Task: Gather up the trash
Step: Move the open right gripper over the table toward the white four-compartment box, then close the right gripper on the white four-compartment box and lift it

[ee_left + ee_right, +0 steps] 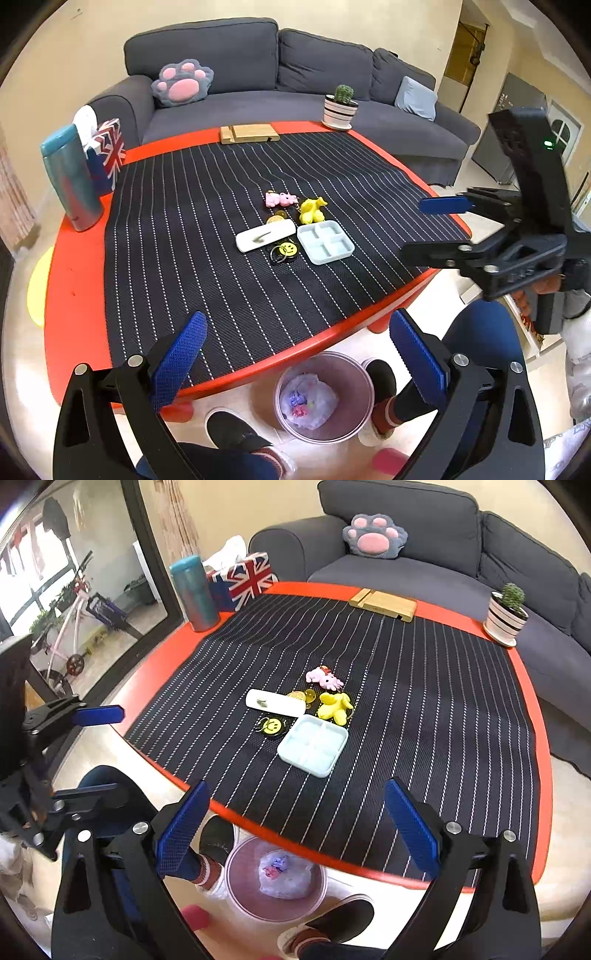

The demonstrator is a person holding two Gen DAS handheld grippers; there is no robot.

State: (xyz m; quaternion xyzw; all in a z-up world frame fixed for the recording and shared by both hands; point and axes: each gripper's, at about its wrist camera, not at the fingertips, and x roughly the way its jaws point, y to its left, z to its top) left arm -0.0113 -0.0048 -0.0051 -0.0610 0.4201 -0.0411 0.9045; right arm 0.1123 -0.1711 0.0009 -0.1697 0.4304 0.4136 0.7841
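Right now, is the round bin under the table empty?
No. The round translucent bin already holds a crumpled plastic bag with coloured scraps.

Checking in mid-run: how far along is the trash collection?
Done: the bin on the floor already holds crumpled wrappers. In hand: nothing; left gripper and right gripper are both open above the table edge. Left: a small green scrap on the white tray; the keychains beside it look like keepers.

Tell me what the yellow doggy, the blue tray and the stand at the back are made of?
Yellow dog: probably soft rubber or plastic, smooth and slightly shiny. Blue tray: likely hard plastic, matte with moulded compartments. Stand: looks like pale wood or bamboo, unpainted.
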